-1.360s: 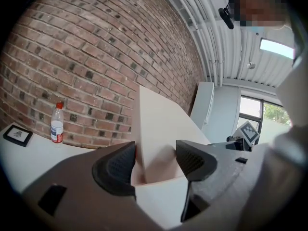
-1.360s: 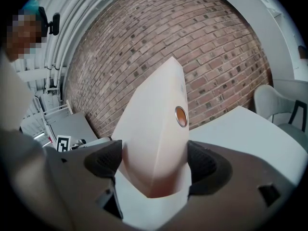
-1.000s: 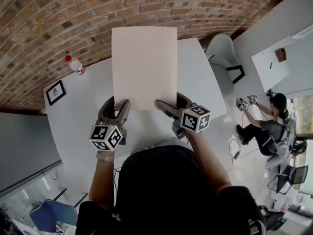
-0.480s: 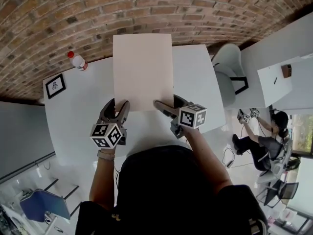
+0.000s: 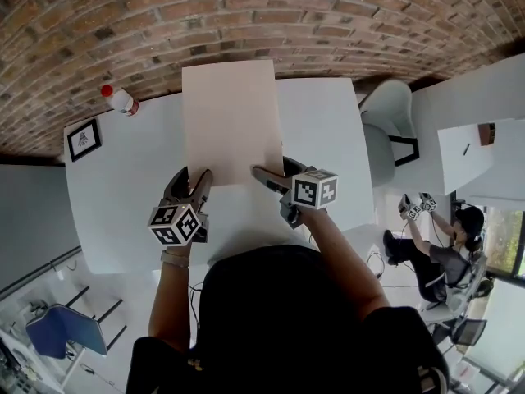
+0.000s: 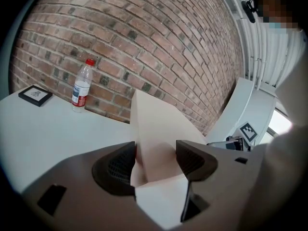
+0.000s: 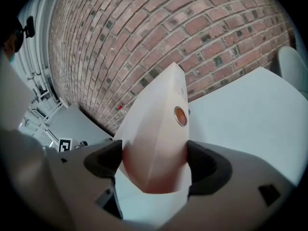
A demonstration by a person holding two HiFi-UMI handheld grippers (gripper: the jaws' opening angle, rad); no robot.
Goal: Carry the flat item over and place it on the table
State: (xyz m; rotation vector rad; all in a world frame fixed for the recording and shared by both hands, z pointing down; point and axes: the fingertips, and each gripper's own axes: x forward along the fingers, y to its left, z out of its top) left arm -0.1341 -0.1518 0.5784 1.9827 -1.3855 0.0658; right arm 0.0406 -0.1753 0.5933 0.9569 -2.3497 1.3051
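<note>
The flat item (image 5: 231, 121) is a cream sheet, held out over the white table (image 5: 115, 195) near the brick wall. My left gripper (image 5: 195, 179) is shut on its near left corner and my right gripper (image 5: 264, 175) is shut on its near right corner. In the left gripper view the flat item (image 6: 154, 129) rises from my left gripper (image 6: 156, 160) and stands clear of the tabletop. In the right gripper view the flat item (image 7: 156, 129) bows upward from my right gripper (image 7: 153, 165) and carries a small orange disc (image 7: 180, 115).
A plastic bottle (image 5: 120, 99) with a red cap and a small framed picture (image 5: 83, 140) stand at the table's far left. A white chair (image 5: 385, 121) sits at the table's right. Another person sits on the floor at the far right (image 5: 447, 253).
The table has shifted to sit more squarely under the sheet, and the view has come nearer the wall. Both grippers keep the same hold on the sheet's near corners.
</note>
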